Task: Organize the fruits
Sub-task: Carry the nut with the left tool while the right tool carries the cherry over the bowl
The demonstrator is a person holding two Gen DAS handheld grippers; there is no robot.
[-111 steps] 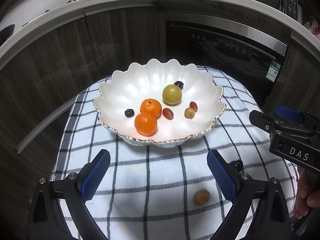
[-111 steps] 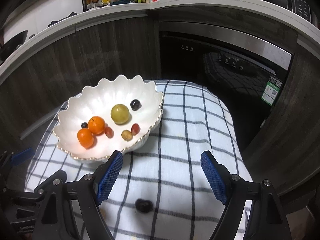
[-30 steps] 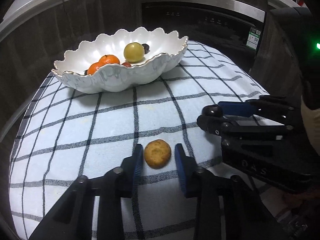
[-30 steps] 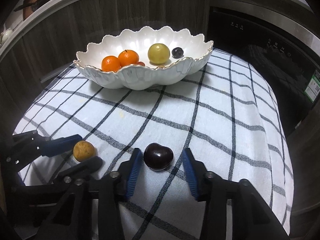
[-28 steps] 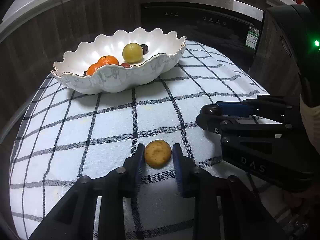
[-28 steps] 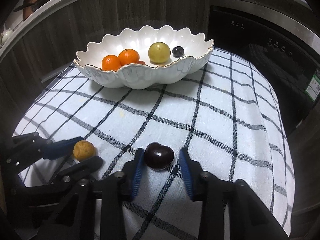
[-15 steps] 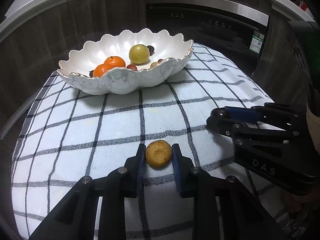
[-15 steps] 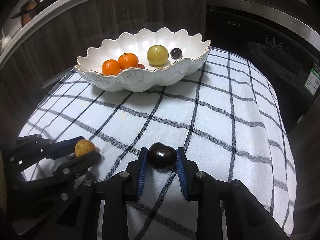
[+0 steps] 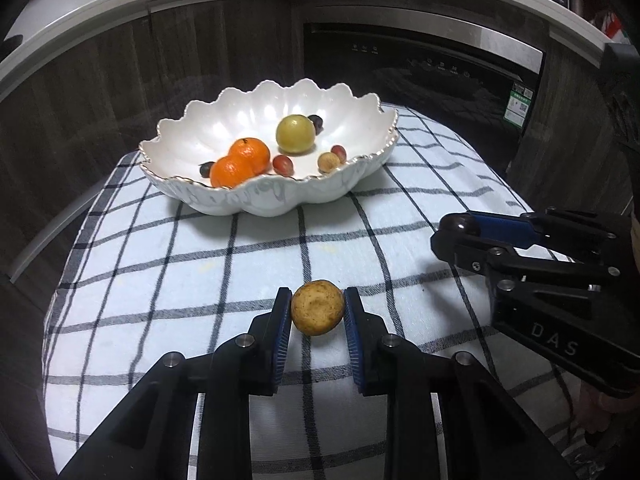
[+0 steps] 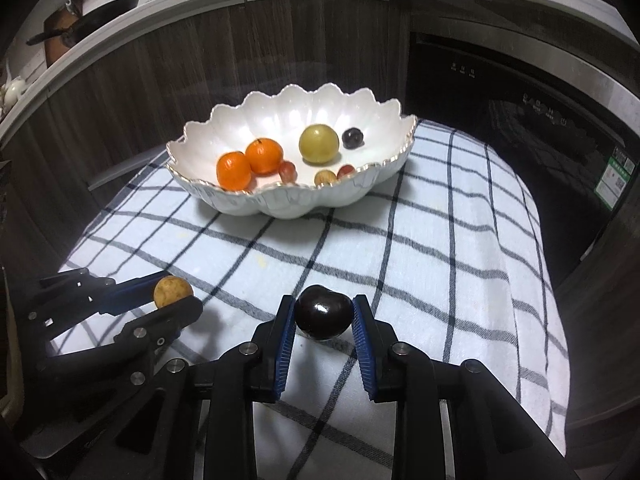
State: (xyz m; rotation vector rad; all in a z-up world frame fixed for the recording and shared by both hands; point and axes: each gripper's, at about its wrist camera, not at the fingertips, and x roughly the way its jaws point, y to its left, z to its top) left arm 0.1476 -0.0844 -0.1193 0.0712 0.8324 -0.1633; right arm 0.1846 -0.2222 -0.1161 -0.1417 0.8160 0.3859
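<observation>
My left gripper [image 9: 317, 312] is shut on a small tan round fruit [image 9: 317, 312] and holds it above the checked cloth; the fruit also shows in the right wrist view [image 10: 173, 291]. My right gripper [image 10: 323, 317] is shut on a dark plum-like fruit [image 10: 323, 317], lifted off the cloth; it also shows in the left wrist view [image 9: 460, 225]. Beyond both stands a white scalloped bowl [image 9: 224, 120] [image 10: 384, 120] holding two oranges [image 9: 240, 162], a yellow-green fruit [image 9: 295, 134] and several small fruits.
A blue-and-white checked cloth [image 9: 168, 264] covers the rounded table. Dark wood cabinets [image 9: 100, 92] and a black oven front [image 9: 420, 68] stand close behind. The cloth drops off at the right edge [image 10: 552, 280].
Both grippers closed on their fruits and lifted them off the cloth. Both views rose, showing more of the bowl's inside.
</observation>
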